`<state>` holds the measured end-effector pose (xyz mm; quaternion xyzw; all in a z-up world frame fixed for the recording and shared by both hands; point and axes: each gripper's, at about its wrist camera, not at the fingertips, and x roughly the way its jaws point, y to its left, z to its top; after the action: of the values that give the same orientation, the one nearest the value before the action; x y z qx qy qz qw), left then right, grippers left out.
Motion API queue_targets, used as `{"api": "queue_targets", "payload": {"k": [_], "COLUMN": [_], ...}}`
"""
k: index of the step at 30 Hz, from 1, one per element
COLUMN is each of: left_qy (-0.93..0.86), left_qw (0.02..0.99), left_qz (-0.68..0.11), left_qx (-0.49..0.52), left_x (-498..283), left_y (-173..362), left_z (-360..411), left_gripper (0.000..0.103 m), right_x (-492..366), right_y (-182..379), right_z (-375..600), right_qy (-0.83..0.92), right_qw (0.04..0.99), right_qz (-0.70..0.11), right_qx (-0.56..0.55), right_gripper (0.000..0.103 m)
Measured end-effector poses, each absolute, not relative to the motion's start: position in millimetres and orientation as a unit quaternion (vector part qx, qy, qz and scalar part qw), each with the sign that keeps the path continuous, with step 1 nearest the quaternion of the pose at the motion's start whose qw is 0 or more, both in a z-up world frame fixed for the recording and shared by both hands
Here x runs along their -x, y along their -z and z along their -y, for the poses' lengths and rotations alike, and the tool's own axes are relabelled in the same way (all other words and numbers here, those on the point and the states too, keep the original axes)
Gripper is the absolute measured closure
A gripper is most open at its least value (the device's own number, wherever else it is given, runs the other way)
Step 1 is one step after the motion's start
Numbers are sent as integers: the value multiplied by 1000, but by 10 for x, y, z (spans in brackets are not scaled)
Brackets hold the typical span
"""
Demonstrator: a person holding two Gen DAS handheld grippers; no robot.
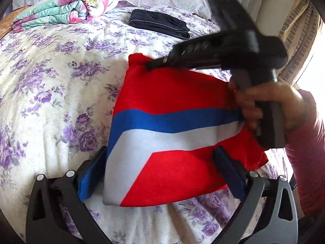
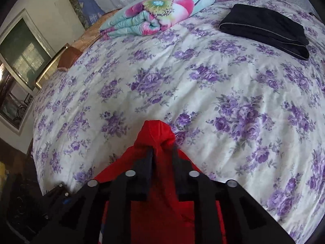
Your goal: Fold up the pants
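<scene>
The bed (image 1: 50, 77) fills both views, its purple-flowered cover spread wide. Up at eleven o'clock in the left wrist view sits a rolled floral quilt (image 1: 65, 10), and at about one o'clock a dark folded garment (image 1: 160, 25) lies flat, well apart from the action.

Now the main event: the red pants (image 1: 172, 126), with their blue and white stripes, sit dead centre in the left wrist view, already folded into a compact block. The long axis runs from roughly eight o'clock to two o'clock across that frame.

The right gripper (image 1: 150, 66) comes in from three o'clock, fingers clamped narrow on the far red corner of the pants. Its own camera confirms it: red cloth bunched between the two dark fingers, poking out toward twelve o'clock.

The left gripper (image 1: 162, 172) is spread wide, one blue pad at seven o'clock, the other at five, straddling the near edge of the pants with cloth lying between them. Whether either pad touches the cloth, I can't tell.

So here's the relation that matters: the right gripper has the far end, the left sits at the near end, and the pants stretch away from the left toward the right. My read is that the next fold brings that far corner back toward six o'clock, along that axis.
</scene>
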<state>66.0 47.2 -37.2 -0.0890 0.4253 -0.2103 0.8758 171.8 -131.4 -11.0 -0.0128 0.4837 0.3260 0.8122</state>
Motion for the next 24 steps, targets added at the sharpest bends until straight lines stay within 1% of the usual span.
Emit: {"api": "queue_targets", "payload": {"k": [2,4,6,9,12,13,14,18,19,20,21,23,24], "left_qy": [212,212,211,211,211,211,212,213,212,212,212,213,211], "left_qw": [876,876,876,876,876,875,875,875,875,875,875,875,876], "left_qz": [-425,-425,-424,-425,-425,-425,-425,-425,-425,-425,-425,-425,-426], "left_qx": [88,90,90,90,91,92,92,92,92,92,92,91,87], "left_x": [-649,-645,-637,-637,-646,-645,-642,-634,-627,-627,-627,-628,-621], "left_y": [369,369,368,367,369,369,368,363,363,364,363,365,365], "left_z": [-474,-479,-477,-475,-487,-491,-494,-504,-494,-496,-498,-497,-482], "left_gripper": [4,4,4,4,4,4,4,4,4,4,4,4,4], "right_x": [-1573,-1381,-1193,-1015,-1141,-1194,-1225,-856,-734,-597,-517,-432,-417], "right_y": [-83,-251,-311,-126,166,151,88,-220,-240,-220,-164,109,188], "right_z": [1416,1444,1437,1366,1436,1480,1540,1714,1752,1785,1808,1904,1964], "right_qy": [-330,-335,-341,-333,-320,-322,-312,-321,-326,-328,-321,-306,-313], "right_qw": [830,841,842,834,833,831,836,859,859,858,858,854,856], "right_qz": [-449,-424,-417,-431,-445,-451,-449,-397,-393,-392,-396,-414,-406], "right_qx": [-1,15,34,88,77,58,38,28,32,45,60,77,67], "right_gripper": [77,77,77,79,78,79,78,77,76,70,67,67,68]}}
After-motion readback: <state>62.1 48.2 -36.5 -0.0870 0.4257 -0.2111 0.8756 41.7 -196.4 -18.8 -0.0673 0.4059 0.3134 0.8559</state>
